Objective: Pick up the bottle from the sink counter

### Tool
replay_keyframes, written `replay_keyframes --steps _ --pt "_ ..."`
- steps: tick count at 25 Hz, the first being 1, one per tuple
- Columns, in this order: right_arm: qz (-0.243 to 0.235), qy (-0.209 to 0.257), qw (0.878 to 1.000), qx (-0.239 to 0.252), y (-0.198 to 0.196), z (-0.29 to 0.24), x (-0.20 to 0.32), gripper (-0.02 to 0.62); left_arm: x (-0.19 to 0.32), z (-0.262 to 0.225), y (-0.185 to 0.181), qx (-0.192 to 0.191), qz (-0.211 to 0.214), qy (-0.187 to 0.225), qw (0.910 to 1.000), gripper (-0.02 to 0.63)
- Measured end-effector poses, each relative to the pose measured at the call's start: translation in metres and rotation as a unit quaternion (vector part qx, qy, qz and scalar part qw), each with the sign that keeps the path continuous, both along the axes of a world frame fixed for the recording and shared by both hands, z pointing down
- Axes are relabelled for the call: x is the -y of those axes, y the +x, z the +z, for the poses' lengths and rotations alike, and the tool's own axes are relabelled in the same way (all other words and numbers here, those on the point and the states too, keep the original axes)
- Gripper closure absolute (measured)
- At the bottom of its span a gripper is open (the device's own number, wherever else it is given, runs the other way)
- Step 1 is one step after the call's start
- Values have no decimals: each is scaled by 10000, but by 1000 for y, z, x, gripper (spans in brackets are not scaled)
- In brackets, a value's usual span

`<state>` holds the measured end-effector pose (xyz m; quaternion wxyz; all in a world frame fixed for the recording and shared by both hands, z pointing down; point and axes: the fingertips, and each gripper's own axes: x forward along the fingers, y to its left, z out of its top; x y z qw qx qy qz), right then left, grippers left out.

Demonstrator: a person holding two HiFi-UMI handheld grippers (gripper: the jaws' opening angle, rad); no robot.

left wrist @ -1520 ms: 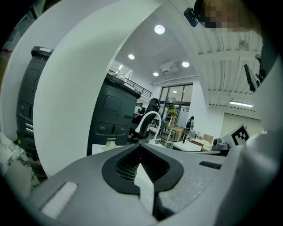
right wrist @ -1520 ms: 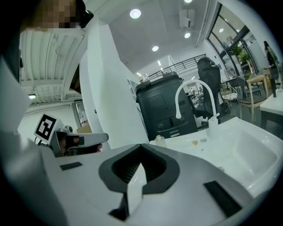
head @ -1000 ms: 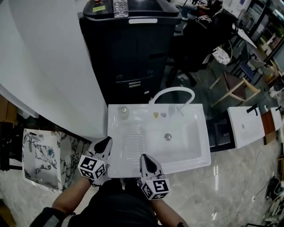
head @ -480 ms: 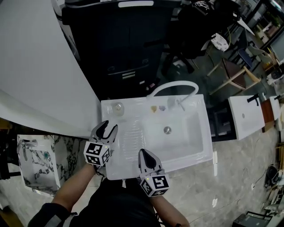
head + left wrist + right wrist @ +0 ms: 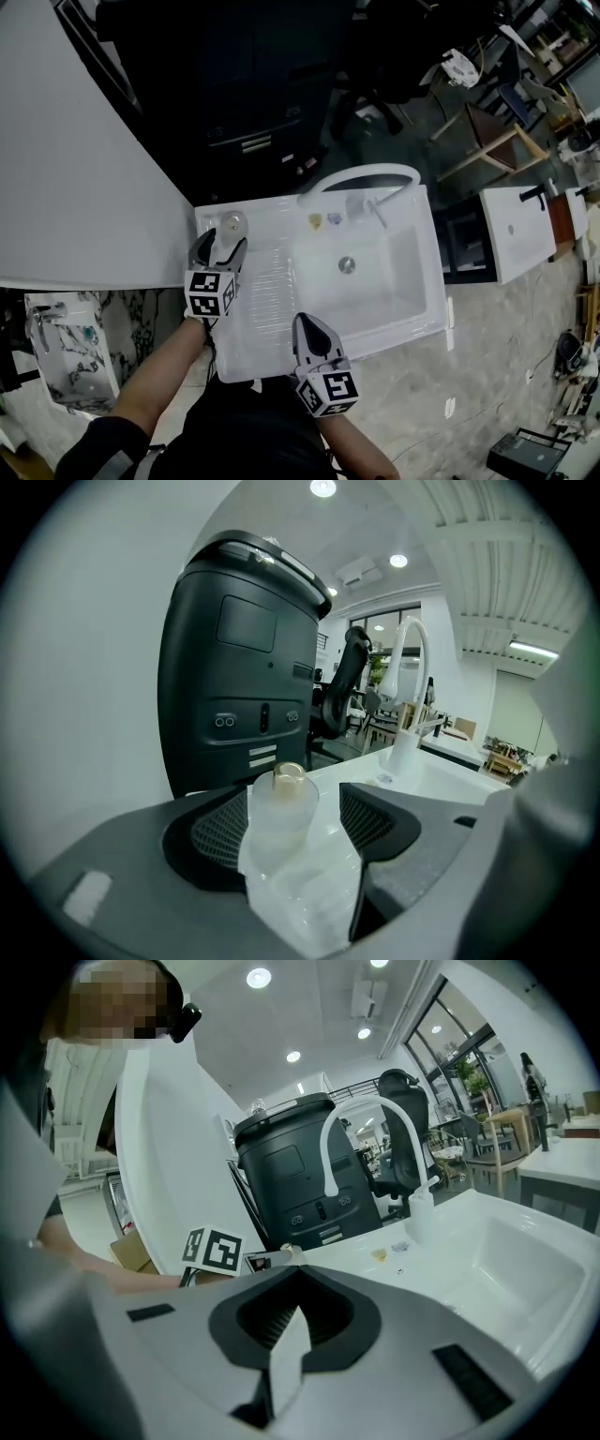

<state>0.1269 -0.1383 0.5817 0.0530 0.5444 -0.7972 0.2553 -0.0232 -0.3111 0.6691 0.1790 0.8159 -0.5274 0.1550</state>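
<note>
Your left gripper (image 5: 220,246) is at the far left corner of the sink counter (image 5: 267,309), over the ribbed draining surface. Its jaws stand wide apart and have just been opening. The bottle (image 5: 281,808) stands upright between them on that corner: clear crinkled plastic with a pale gold cap. In the left gripper view the ribbed pads (image 5: 220,832) flank it on both sides. The right-hand pad shows a gap from the bottle, and no pad is seen pressing on it. The bottle's base rests on the counter.

Your right gripper (image 5: 312,330) is at the near edge of the counter, well apart from the bottle. Its jaws are closed together, tips meeting, and there is nothing between them. Its marker cube (image 5: 329,394) faces the head camera.

The basin (image 5: 394,281) takes up the right part of the sink unit, with the drain (image 5: 347,265) at its middle. The white arched faucet (image 5: 361,175) rises from the far edge. Two small items (image 5: 323,219) lie on the far ledge just left of the faucet base, and what they are cannot be told. A black cabinet (image 5: 244,84) stands beyond the sink.
</note>
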Motion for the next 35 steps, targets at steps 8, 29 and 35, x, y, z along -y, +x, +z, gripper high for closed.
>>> replay_keyframes --steps 8,29,35 --pt "234 -158 9996 -63 19 8 -1 591 31 29 7 408 59 -69 9991 267" --pt "339 -295 9990 -84 22 12 -8 591 48 44 16 647 261 -117 9975 268" --pt "304 -321 9990 -105 19 11 -13 591 34 40 16 699 475 -146 9963 268"
